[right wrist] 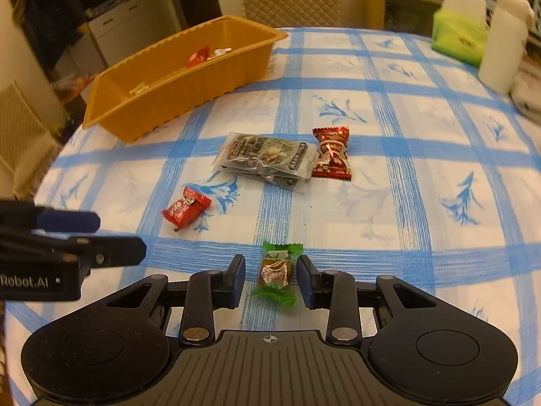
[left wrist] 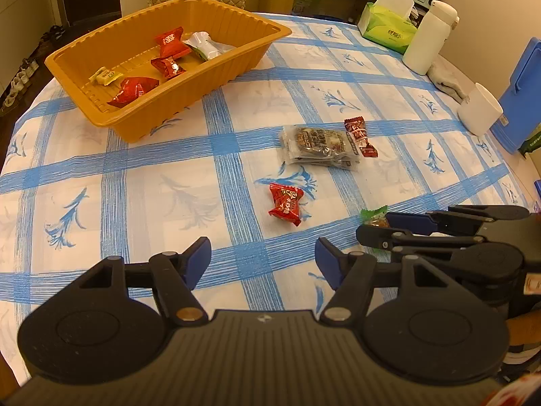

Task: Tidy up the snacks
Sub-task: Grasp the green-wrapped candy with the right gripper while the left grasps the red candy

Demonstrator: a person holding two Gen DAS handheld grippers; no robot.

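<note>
Checked tablecloth | clear packets touch red candy | nothing blocks

From my left camera the green candy is half hidden behind the right gripper, so I cannot tell whether the pads touch it. The blue box is cut off by the right edge. On my right camera the tray wall hides most of its snacks, and the bottle is blurred.
</note>
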